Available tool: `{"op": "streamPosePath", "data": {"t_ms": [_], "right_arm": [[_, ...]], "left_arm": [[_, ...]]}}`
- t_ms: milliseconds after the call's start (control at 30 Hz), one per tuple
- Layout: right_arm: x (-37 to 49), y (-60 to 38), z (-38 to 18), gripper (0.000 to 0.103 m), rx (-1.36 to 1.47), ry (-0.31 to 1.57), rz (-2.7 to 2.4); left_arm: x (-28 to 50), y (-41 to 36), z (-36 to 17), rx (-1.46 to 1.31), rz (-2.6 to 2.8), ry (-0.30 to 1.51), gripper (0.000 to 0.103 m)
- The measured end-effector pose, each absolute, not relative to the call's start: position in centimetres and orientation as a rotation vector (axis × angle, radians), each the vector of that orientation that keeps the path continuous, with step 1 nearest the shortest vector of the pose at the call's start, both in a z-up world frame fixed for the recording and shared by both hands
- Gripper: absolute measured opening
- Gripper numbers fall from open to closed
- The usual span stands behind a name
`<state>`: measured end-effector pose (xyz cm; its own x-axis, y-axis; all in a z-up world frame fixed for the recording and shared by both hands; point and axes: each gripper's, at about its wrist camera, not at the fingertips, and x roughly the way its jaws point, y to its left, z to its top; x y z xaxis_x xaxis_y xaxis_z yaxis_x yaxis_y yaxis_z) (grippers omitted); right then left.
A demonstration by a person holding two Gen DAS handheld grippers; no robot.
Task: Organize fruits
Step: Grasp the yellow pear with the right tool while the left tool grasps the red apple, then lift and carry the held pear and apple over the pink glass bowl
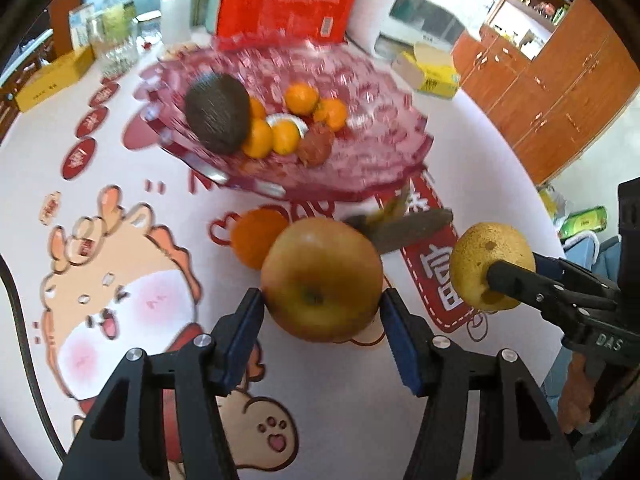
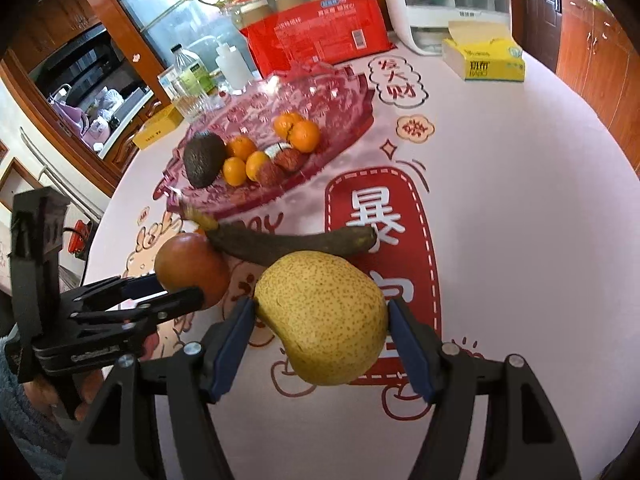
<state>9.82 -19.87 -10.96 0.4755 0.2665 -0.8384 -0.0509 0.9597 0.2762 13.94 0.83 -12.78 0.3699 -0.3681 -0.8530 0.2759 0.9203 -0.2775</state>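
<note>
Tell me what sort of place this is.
Probably a home dining room: a round table with a festive cartoon cover, wooden cabinets, a pink glass fruit plate and a tissue box.

You see a speckled yellow pear (image 2: 324, 320), a red-yellow apple (image 1: 320, 280), a blackened banana (image 2: 296, 244), a dark pebbled avocado (image 2: 203, 159), orange tangerines (image 2: 304, 136) in a patterned pink glass dish (image 2: 344, 96), and a white desk (image 2: 520, 240) with red cartoon prints.
</note>
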Motion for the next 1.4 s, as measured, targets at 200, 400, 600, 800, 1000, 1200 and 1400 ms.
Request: {"op": "streamPosePath", "data": {"t_ms": [200, 400, 600, 800, 1000, 1200, 1400], "right_arm": [[10.0, -19.1, -8.5, 0.068, 0.219, 1.003, 0.210], [10.3, -17.9, -7.9, 0.068, 0.192, 0.992, 0.216], [10.0, -17.6, -8.2, 0.068, 0.185, 1.010, 0.216], [10.2, -17.6, -8.6, 0.068, 0.203, 1.025, 0.216], [10.4, -16.6, -8.7, 0.068, 0.191, 1.033, 0.245], [10.4, -15.3, -8.8, 0.068, 0.172, 1.044, 0.275], [10.3, -14.6, -8.9, 0.068, 0.159, 1.050, 0.300]], "left_arm": [[13.7, 2.2, -9.8, -0.080, -0.436, 1.030, 0.006], [14.6, 1.3, -12.9, -0.050, -0.452, 1.144, 0.004], [12.0, 2.1, -14.5, -0.012, -0.435, 1.167, 0.036], [10.0, 4.5, -14.8, 0.012, -0.387, 1.165, 0.062], [8.9, 8.5, -14.7, -0.065, -0.303, 1.151, 0.067], [7.2, 11.9, -13.4, -0.134, -0.244, 1.111, 0.067], [3.7, 16.5, -10.9, -0.149, -0.155, 1.042, 0.070]]}}
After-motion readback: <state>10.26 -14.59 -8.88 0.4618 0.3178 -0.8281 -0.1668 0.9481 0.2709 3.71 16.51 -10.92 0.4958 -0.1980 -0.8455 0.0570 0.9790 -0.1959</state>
